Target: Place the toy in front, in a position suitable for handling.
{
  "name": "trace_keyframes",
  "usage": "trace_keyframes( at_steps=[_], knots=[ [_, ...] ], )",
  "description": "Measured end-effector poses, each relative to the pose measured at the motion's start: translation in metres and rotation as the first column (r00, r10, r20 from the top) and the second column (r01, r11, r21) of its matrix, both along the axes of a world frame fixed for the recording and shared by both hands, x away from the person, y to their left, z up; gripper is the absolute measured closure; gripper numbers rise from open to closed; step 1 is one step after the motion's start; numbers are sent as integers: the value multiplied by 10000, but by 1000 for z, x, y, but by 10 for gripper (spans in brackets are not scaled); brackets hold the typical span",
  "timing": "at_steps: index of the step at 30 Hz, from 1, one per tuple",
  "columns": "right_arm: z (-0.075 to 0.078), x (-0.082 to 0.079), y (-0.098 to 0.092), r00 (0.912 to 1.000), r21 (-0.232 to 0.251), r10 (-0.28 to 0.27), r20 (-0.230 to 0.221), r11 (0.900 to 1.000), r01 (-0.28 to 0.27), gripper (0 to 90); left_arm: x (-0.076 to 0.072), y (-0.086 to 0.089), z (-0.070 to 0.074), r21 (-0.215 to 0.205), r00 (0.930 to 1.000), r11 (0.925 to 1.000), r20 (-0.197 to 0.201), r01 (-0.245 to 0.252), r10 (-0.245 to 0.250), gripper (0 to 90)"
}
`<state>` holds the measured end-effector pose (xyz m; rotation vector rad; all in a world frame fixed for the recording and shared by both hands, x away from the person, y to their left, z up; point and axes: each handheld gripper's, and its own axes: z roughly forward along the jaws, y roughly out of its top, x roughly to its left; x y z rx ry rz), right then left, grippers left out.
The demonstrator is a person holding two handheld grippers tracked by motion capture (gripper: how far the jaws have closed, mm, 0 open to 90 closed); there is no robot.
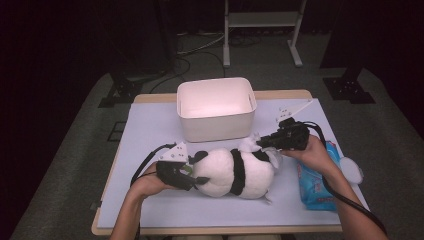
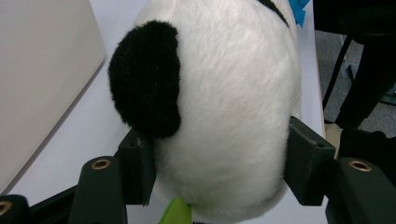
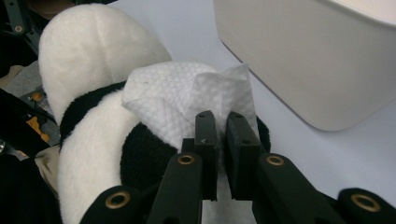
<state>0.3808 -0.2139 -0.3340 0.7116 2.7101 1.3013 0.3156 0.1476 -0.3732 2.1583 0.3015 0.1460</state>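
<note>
Left gripper (image 1: 196,175) clamps the panda's (image 1: 235,172) head, pinning it mid-table by the bin (image 1: 216,107). Right gripper (image 1: 260,143) pinches a wipe (image 3: 182,100) against its body. Looks like wiping's barely started.

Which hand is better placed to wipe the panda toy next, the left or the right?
The right. Its hand-held gripper already pinches the white wipe against the panda toy, while the left hand-held gripper clamps the toy's head to steady it.
</note>
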Motion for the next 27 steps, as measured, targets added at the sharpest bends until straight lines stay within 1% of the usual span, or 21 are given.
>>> trace_keyframes(
  at_steps=[4,8,10,15,19,22,24,27],
  knots=[
    [1,-4,-1,10000,10,31,29,10000,-31,833,0,0,0,-4,9999,10000,-113,-82,81,366],
    [2,-15,-8,9999,153,137,90,9998,-139,833,1,0,0,10,9993,9998,-319,-204,204,366],
    [1,-22,-11,9997,111,187,146,9998,-189,831,0,0,0,-8,9991,9997,-341,-249,248,366],
    [-1,-37,-16,9990,233,433,89,9988,-435,830,2,-2,1,-113,9974,9990,-582,-438,430,366],
    [-1,-45,-12,9980,266,597,186,9978,-602,828,2,-3,3,-77,9959,9984,-722,-557,550,366],
    [2,-46,-7,9967,341,772,261,9964,-781,829,2,-5,4,-126,9942,9977,-855,-664,651,364],
    [4,-47,-2,9959,357,862,280,9956,-872,829,2,-6,5,-198,9927,9969,-952,-760,738,363],
    [7,-49,7,9931,374,1128,324,9928,-1140,829,1,-9,6,-185,9923,9967,-965,-793,772,360]
  ],
)
